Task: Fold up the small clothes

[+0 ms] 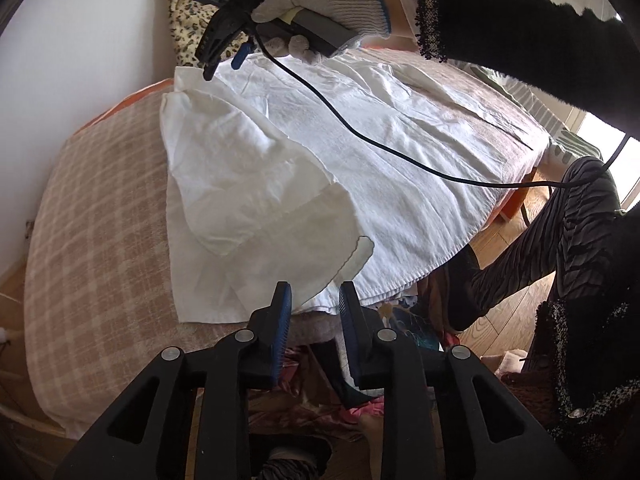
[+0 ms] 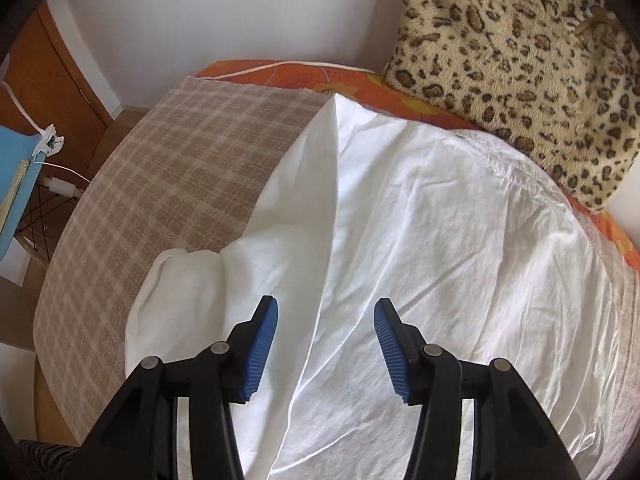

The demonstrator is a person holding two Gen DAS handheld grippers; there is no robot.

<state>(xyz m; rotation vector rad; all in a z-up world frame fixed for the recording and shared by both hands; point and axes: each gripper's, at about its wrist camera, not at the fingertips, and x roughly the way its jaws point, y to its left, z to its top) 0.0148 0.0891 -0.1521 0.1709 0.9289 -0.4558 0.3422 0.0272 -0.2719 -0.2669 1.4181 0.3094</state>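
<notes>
Beige checked blanket carries your thin white cotton garment, limp and light. Both grippers, left and right, hang spread, empty; pinch its folded edge.

Open right gripper above white garment, plaid blanket

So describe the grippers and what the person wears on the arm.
Both grippers, left gripper and right gripper, are black with ribbed blue pads and silver pivot pins. A black cable trails from the right one. The hand wears a grey knit glove; the sleeve is fuzzy black.
</notes>
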